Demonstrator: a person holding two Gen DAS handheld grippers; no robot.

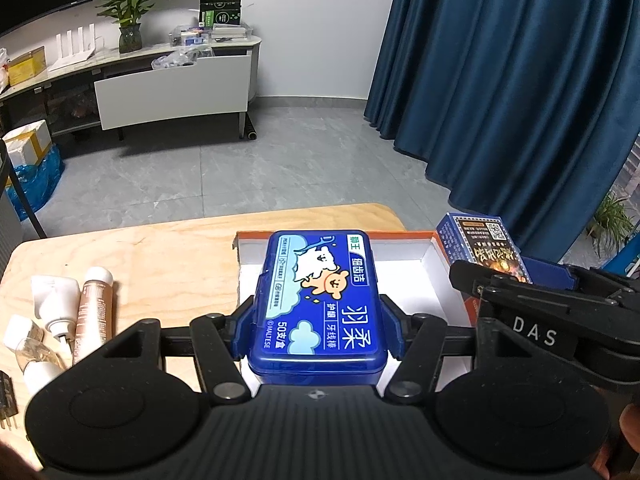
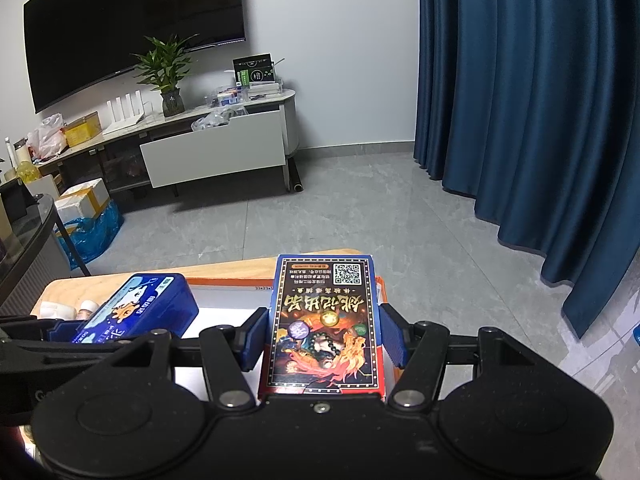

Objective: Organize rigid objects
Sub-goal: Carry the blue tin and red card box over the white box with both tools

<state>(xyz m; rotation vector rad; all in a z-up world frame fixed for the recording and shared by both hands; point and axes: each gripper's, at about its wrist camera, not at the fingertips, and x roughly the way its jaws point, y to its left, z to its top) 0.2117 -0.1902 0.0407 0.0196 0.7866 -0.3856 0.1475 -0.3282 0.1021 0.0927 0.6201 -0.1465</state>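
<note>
Left wrist view: the left gripper [image 1: 316,320] is closed partway on a blue plastic floss-pick case [image 1: 318,304], with both blue pads pressed against the case's long sides. The case is held over the white interior of an open, orange-rimmed cardboard tray [image 1: 434,258] that sits on the wooden table [image 1: 160,248]. Whether the case's underside touches the tray floor cannot be determined.

Right wrist view: the right gripper [image 2: 322,336] is closed partway on a printed card box [image 2: 324,320], pads against its two long edges. The box is held at the right side of the same tray, just beside the floss-pick case; contact with the tray floor cannot be determined.

Task status, as a judgement: two rigid items are gripped and positioned at the tray, but neither is released. No other item is visible inside the tray, so sorting appears to be at an early stage.

Remaining items: several tubes and small bottles [image 1: 76,304] lie on the table to the left of the tray, near the table's left edge. A dark part with metal pins [image 1: 7,400] lies at the near left margin. Which of these belong in the tray cannot be determined.
</note>
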